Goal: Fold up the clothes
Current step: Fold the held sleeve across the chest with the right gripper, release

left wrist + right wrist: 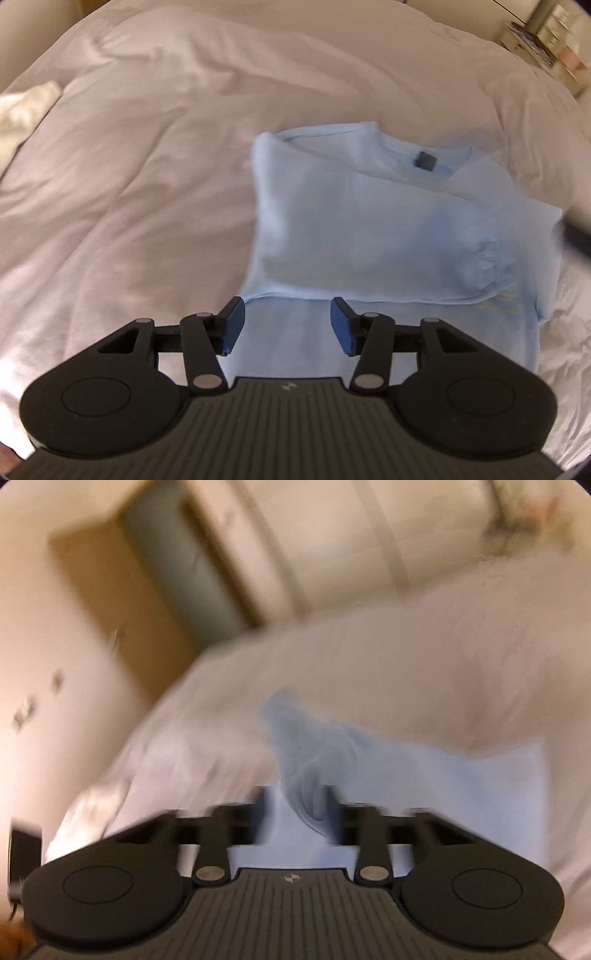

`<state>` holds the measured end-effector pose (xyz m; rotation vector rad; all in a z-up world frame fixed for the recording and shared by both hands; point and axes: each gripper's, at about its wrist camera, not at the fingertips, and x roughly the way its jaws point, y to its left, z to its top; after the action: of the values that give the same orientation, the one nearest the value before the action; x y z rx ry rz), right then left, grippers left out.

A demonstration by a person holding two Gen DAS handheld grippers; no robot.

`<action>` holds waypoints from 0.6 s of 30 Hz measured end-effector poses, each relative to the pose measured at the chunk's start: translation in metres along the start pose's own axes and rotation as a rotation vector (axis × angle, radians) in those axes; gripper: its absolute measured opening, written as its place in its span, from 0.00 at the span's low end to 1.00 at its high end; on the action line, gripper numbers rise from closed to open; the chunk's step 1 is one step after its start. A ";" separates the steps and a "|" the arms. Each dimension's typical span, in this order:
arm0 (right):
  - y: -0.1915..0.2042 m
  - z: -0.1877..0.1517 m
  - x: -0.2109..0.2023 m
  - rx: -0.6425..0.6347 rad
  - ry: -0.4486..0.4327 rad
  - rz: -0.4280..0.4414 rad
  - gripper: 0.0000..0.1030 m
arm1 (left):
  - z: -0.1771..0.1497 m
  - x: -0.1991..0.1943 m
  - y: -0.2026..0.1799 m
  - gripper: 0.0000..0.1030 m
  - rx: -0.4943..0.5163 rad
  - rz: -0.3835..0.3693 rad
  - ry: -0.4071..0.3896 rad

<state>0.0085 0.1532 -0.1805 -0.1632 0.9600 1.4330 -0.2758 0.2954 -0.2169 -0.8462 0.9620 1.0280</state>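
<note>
Item: light blue T-shirt (369,221), partly folded, lying on the white duvet (147,184) to the right of centre, collar and dark neck label (424,160) at the far end. One fold already crosses the body; the near hem reaches under your left gripper.

Risk: your right view is badly smeared, so you are likely swinging fast. In it a bunch of shirt fabric (314,775) rises in a twisted peak. If you carry it across at this speed, the fold may land skewed or drag the finished layer askew. If the cloth slips free mid-swing, it will probably drop in a heap.

Risk: nothing pins the near hem, so the whole shirt can slide on the soft duvet.

Left gripper (287,325): jaws wide apart, blue pads (232,325) clear of the cloth, holding nothing, hovering over the near hem.

Right gripper (295,812): jaws partly apart with fabric between them; blur hides whether they actually pinch it, so you cannot tell.
</note>
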 end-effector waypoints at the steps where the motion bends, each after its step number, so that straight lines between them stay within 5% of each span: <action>1: 0.010 -0.012 0.014 0.001 0.065 0.003 0.51 | 0.000 0.001 0.005 0.45 -0.002 -0.005 0.005; 4: 0.015 -0.042 0.045 0.021 0.230 -0.041 0.51 | 0.000 0.005 0.018 0.46 -0.009 -0.023 0.019; 8: -0.035 -0.067 0.046 0.152 0.325 -0.183 0.51 | 0.010 0.027 0.010 0.50 -0.030 -0.099 0.047; 14: -0.105 -0.079 0.007 0.339 0.326 -0.387 0.55 | 0.047 0.085 -0.017 0.56 -0.080 -0.174 0.060; 18: -0.125 -0.080 -0.010 0.404 0.305 -0.458 0.59 | 0.056 0.111 -0.037 0.53 -0.013 -0.146 0.056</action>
<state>0.0832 0.0715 -0.2794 -0.2860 1.3427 0.7882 -0.2043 0.3686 -0.2958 -0.9462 0.9269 0.8904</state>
